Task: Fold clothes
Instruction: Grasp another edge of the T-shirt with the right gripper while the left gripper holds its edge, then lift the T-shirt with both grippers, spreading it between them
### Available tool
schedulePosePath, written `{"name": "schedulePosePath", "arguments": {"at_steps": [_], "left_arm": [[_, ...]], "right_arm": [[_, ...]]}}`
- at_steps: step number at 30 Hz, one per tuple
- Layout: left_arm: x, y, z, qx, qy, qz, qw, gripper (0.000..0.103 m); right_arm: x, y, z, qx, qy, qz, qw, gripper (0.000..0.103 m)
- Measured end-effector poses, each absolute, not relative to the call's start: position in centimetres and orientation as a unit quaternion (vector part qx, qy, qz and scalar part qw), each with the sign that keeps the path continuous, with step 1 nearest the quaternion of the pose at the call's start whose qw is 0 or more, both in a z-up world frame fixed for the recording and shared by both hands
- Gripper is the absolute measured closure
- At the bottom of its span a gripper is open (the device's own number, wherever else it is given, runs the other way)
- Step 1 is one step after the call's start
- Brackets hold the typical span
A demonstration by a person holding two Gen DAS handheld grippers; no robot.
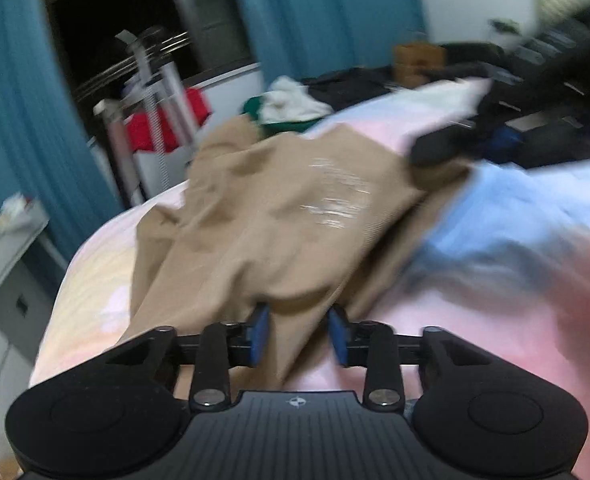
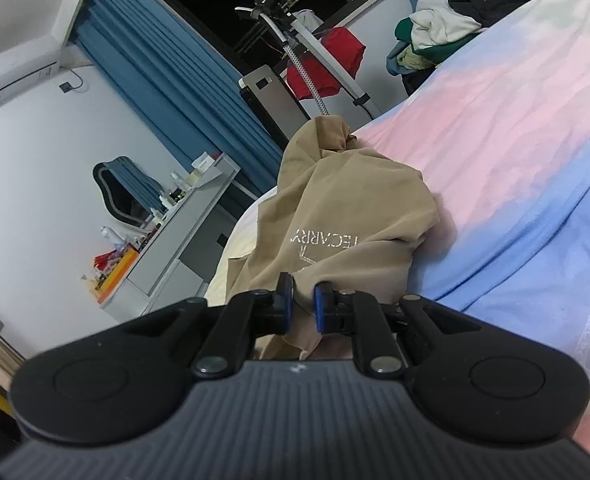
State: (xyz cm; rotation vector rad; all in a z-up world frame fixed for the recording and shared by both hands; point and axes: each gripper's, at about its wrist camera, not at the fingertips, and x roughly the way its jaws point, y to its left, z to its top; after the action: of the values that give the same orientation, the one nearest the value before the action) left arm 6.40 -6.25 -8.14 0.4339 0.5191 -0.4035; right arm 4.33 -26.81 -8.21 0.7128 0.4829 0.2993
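Note:
A tan garment (image 1: 271, 216) with pale printed lettering lies crumpled on a pink and blue bedsheet (image 1: 495, 280). My left gripper (image 1: 299, 328) has its blue pads partly apart with a fold of the tan cloth running between them. In the right wrist view the same tan garment (image 2: 335, 216) is bunched near the bed's edge, and my right gripper (image 2: 304, 300) is shut on a fold of it. The right gripper also shows as a dark blurred shape (image 1: 535, 120) in the left wrist view, at the garment's far corner.
A pile of other clothes (image 2: 439, 32) lies at the far end of the bed. A garment steamer stand (image 2: 315, 60) with a red cloth stands beside the bed. A grey dresser (image 2: 183, 232) with bottles stands by blue curtains (image 2: 183, 100).

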Motion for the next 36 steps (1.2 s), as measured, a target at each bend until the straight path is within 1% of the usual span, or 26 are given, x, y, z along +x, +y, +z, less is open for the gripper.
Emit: {"name": "schedulePosePath", "arguments": {"at_steps": [1, 2, 4, 7, 9, 11, 12, 13, 14, 15, 16, 20, 22, 27, 29, 31, 34, 36], "left_arm": [[6.7, -5.7, -8.0, 0.197, 0.26, -0.193, 0.925, 0.095], [6.9, -5.0, -7.7, 0.18, 0.266, -0.191, 0.928, 0.099], [6.8, -3.7, -6.4, 0.141, 0.262, -0.194, 0.935, 0.101], [6.1, -2.1, -3.8, 0.076, 0.235, -0.215, 0.945, 0.102], [5.1, -1.4, -2.1, 0.038, 0.209, -0.246, 0.946, 0.102], [4.3, -1.1, -1.0, 0.02, 0.19, -0.266, 0.945, 0.102], [4.0, -1.1, -0.5, 0.016, 0.184, -0.272, 0.944, 0.102], [3.7, -1.1, -0.1, 0.012, 0.179, -0.278, 0.944, 0.102], [3.4, -1.1, 0.0, 0.01, 0.178, -0.28, 0.943, 0.102], [3.1, -1.1, 0.1, 0.008, 0.178, -0.281, 0.943, 0.102], [3.0, -1.1, 0.1, 0.009, 0.179, -0.282, 0.943, 0.102], [2.8, -0.6, 0.2, -0.002, 0.183, -0.279, 0.943, 0.102], [2.9, -0.6, 0.1, -0.001, 0.181, -0.275, 0.944, 0.102], [2.8, -0.4, 0.0, -0.006, 0.176, -0.274, 0.946, 0.102], [2.5, -0.4, 0.1, -0.006, 0.168, -0.277, 0.946, 0.102], [2.3, -0.4, 0.1, -0.008, 0.164, -0.281, 0.946, 0.102], [1.9, -0.4, 0.2, -0.009, 0.159, -0.284, 0.945, 0.102], [1.9, -0.5, 0.0, -0.003, 0.159, -0.28, 0.947, 0.101]], "right_arm": [[4.4, -26.8, -8.3, 0.344, 0.234, 0.143, 0.898, 0.089], [4.5, -26.7, -8.2, 0.342, 0.235, 0.141, 0.899, 0.089], [4.5, -26.5, -8.4, 0.338, 0.237, 0.137, 0.9, 0.088], [4.2, -25.6, -7.8, 0.29, 0.233, 0.117, 0.921, 0.087], [3.8, -24.5, -7.3, 0.237, 0.23, 0.111, 0.937, 0.086], [3.3, -23.2, -6.9, 0.189, 0.225, 0.112, 0.949, 0.078], [3.0, -22.6, -6.7, 0.17, 0.223, 0.117, 0.953, 0.068], [2.8, -22.0, -6.6, 0.154, 0.221, 0.124, 0.955, 0.056], [2.5, -21.4, -6.6, 0.138, 0.22, 0.13, 0.957, 0.051], [2.4, -20.8, -6.6, 0.118, 0.219, 0.131, 0.96, 0.042], [2.3, -20.2, -6.7, 0.098, 0.217, 0.131, 0.962, 0.038], [1.9, -17.7, -7.1, 0.017, 0.212, 0.132, 0.968, 0.038], [2.4, -17.0, -7.8, -0.027, 0.215, 0.095, 0.971, 0.039], [4.8, -18.5, -9.6, -0.003, 0.247, 0.017, 0.969, 0.039], [4.9, -18.8, -9.8, -0.016, 0.245, -0.013, 0.969, 0.039], [4.3, -18.6, -9.7, -0.047, 0.23, -0.047, 0.971, 0.039], [3.1, -18.8, -9.0, -0.046, 0.197, -0.048, 0.978, 0.039], [3.3, -19.4, -8.8, -0.028, 0.192, -0.045, 0.98, 0.039]]}}
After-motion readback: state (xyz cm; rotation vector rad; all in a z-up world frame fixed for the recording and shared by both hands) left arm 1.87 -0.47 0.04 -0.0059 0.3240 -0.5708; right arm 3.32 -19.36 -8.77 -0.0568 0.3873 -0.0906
